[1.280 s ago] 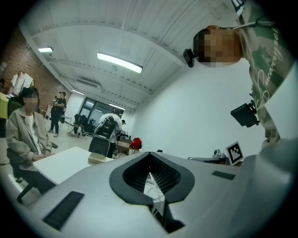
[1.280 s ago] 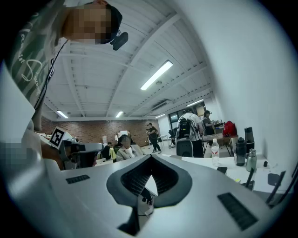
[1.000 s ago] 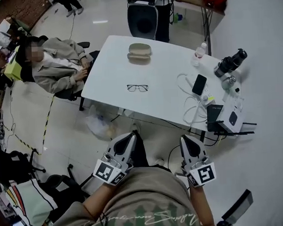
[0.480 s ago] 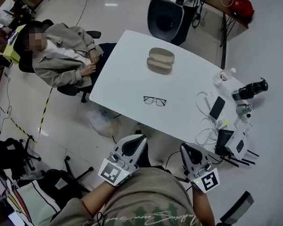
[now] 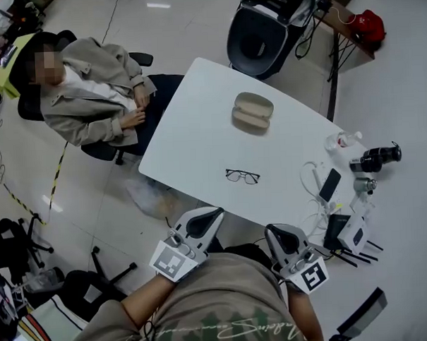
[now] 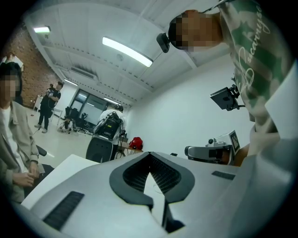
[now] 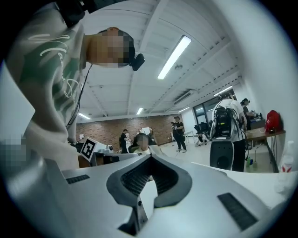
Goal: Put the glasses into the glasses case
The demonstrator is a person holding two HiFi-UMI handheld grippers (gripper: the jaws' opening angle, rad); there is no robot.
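well apart: thin-rimmed glasses point(image 5: 243, 176), oval beige case point(image 5: 253, 112)

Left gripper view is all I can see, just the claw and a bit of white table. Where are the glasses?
Observer: The glasses lie on the white table, ahead of both claws, touching nothing else.
Operator: And the case?
Observer: The glasses case sits farther back on the table, apart from the glasses; it looks closed.
Operator: Is the right claw holding anything?
Observer: No, the right claw is shut and empty, short of the table by the person's body, as is the left claw.
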